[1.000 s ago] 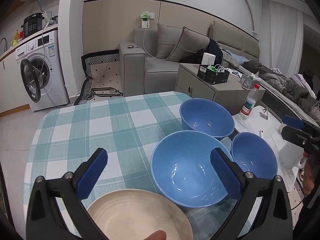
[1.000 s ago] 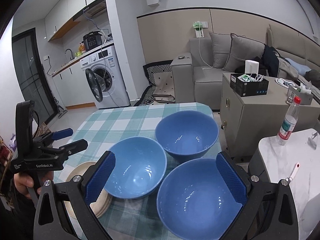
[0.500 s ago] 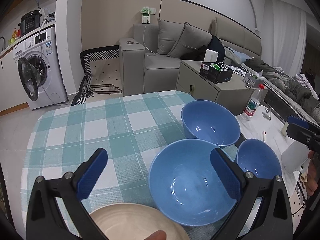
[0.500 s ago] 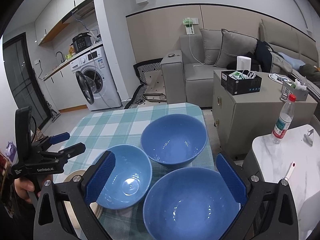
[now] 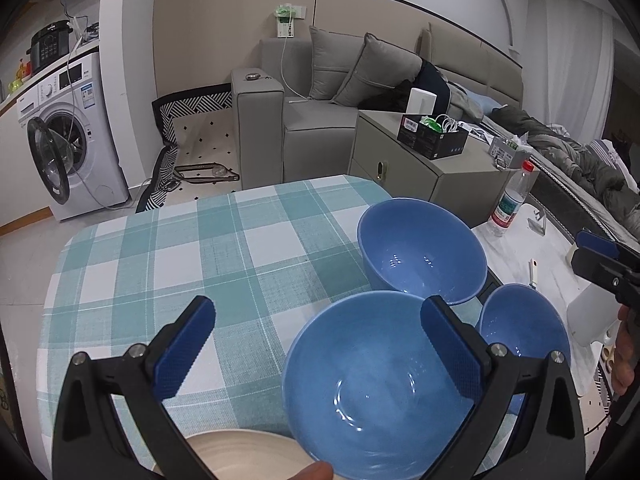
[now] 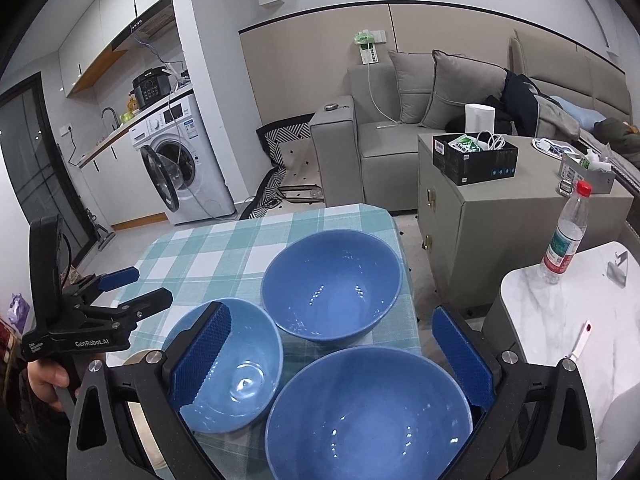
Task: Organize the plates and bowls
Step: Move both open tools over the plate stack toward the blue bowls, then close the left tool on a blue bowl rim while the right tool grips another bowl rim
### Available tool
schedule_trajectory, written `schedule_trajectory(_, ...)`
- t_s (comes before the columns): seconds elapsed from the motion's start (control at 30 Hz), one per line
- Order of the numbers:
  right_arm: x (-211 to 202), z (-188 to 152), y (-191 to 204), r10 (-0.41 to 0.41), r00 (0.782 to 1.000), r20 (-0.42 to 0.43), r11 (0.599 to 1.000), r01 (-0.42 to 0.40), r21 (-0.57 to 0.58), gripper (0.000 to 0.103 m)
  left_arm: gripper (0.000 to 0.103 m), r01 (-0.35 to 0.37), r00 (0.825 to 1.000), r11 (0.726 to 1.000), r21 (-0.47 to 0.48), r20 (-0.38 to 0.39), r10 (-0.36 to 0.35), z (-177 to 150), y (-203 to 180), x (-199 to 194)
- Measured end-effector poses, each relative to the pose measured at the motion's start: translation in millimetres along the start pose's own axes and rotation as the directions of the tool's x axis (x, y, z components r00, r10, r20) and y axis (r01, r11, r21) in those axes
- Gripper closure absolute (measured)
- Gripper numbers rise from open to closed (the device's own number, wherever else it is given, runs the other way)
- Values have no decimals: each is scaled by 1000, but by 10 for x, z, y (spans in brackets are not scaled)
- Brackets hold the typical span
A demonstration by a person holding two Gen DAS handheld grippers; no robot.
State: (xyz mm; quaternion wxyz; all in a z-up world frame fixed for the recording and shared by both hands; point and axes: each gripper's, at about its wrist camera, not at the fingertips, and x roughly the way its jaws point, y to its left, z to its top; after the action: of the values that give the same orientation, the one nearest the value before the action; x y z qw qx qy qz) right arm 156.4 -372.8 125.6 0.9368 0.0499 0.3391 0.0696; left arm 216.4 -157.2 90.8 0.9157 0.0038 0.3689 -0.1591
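Note:
Three blue bowls stand on the checked tablecloth [image 5: 208, 248]. In the left wrist view the nearest bowl [image 5: 376, 392] lies under my open left gripper [image 5: 320, 354], with a second bowl [image 5: 420, 248] behind it and a third [image 5: 524, 324] at the right. A cream plate [image 5: 240, 452] sits at the bottom edge. In the right wrist view my open right gripper [image 6: 332, 356] hovers over a near bowl [image 6: 368, 412], with a smaller bowl [image 6: 232, 364] at left and a far bowl [image 6: 332, 284]. The plate is mostly hidden there. The left gripper [image 6: 132, 288] shows at left, open.
A white marble side table [image 6: 560, 320] with a water bottle [image 6: 566, 232] stands right of the table. A grey cabinet [image 6: 500, 200], a sofa [image 6: 400, 120] and a washing machine [image 6: 180, 164] lie beyond. The tablecloth's far left half [image 5: 160, 248] bears nothing.
Both grippers have drawn back and toward the left, so the bowls sit further right and lower in view. Both stay open. The bowls and plate have not moved.

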Motion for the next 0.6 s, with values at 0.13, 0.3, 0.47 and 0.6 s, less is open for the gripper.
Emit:
schedule_trajectory(0.13, 81, 5, -13, -1, 1000, -4, 1000, 1, 0, 1, 0, 10, 1000, 1000, 4, -12, -10, 45, -35, 96)
schedule_trajectory(0.3, 209, 28, -28, -17, 1000, -23, 1000, 17, 2, 1, 0, 28, 999, 1000, 7, -36, -28, 84, -71, 250)
schedule_trajectory(0.47, 286, 40, -56, -31, 999, -27, 1000, 31, 0, 1, 0, 30, 998, 999, 26, -55, -28, 114, -121, 379)
schedule_trajectory(0.6, 360, 48, -80, -40, 998, -40, 999, 40, 10, 1, 1, 50, 994, 998, 27, -96, -47, 125, -140, 491)
